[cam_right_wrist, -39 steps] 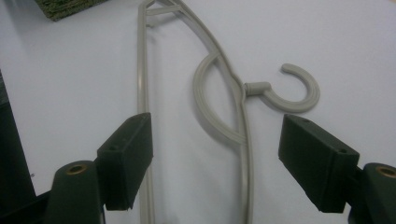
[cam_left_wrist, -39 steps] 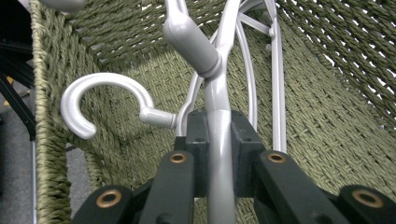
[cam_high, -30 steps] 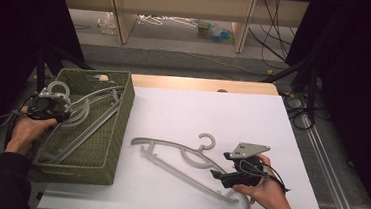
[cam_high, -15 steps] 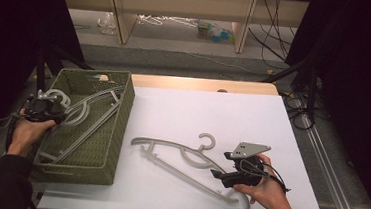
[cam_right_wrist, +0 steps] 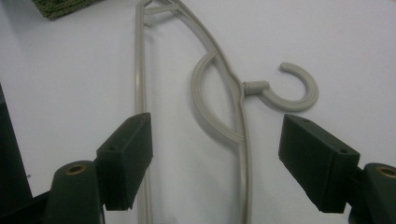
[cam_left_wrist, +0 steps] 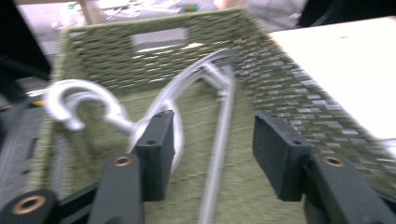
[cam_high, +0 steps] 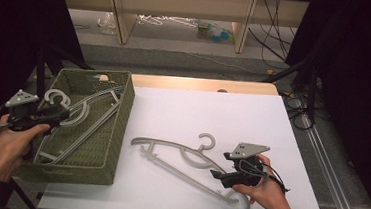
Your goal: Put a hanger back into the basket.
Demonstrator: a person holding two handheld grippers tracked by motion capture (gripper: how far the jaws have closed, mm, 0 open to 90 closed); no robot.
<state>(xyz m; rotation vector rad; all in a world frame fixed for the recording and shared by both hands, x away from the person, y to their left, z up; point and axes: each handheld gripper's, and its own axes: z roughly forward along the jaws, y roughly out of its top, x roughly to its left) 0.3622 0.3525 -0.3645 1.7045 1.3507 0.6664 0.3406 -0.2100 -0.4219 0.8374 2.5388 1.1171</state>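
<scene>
a lab: dark curtains (cam_high: 24, 21), floor cables (cam_high: 275, 21), white table (cam_high: 233, 113) under a fixed camera

Readable text: none in any view
Hanger (cam_high: 184, 157) on the table: plain grey plastic, no brand or number to be read
Hanger (cam_left_wrist: 187, 88) in the basket: plain grey plastic, no lettering seen; the left gripper view is blurred
Basket (cam_high: 117, 129): woven green sides, no tag or label
Table (cam_high: 213, 111): bare white top, no marks or signs
Grey plates on the grippers: a few dark dots, no letters
Shelf at the back: small items too far off and too small to read
</scene>
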